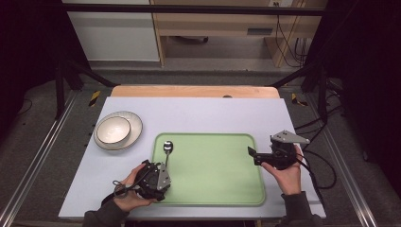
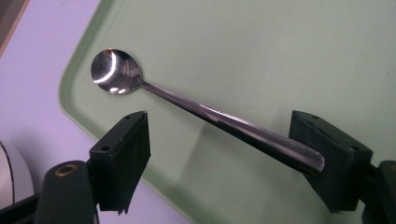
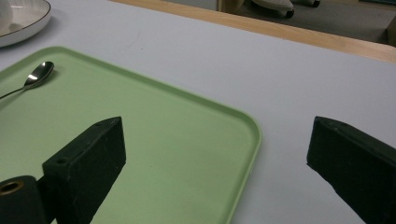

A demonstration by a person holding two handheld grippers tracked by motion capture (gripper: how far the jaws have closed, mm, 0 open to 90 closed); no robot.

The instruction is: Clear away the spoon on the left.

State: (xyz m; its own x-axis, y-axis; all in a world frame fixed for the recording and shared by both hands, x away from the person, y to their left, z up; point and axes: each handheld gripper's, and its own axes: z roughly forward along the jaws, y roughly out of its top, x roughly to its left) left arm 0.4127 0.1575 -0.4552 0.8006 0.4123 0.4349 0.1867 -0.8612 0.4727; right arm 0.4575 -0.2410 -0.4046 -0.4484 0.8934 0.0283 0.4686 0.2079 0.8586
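From the high view, a shiny metal spoon (image 1: 167, 150) lay on the smooth green tray's (image 1: 213, 189) left edge, right ahead of the left gripper (image 1: 163, 166), with a white bowl (image 1: 113, 130) on its plate (image 1: 135, 124) on the pale bench (image 1: 198, 113). In the left gripper view the jaws gaped wide, handle tip touching one pad, nothing clamped. The right gripper view had the right gripper (image 3: 215, 163) wide apart too, straddling the tray's rounded corner; no writing anywhere.

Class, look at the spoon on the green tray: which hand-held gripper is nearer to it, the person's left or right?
Left. The left hand-held gripper sits at the spoon, its open jaws either side of the handle. The right hand-held gripper hovers over the tray's far right edge, well away.
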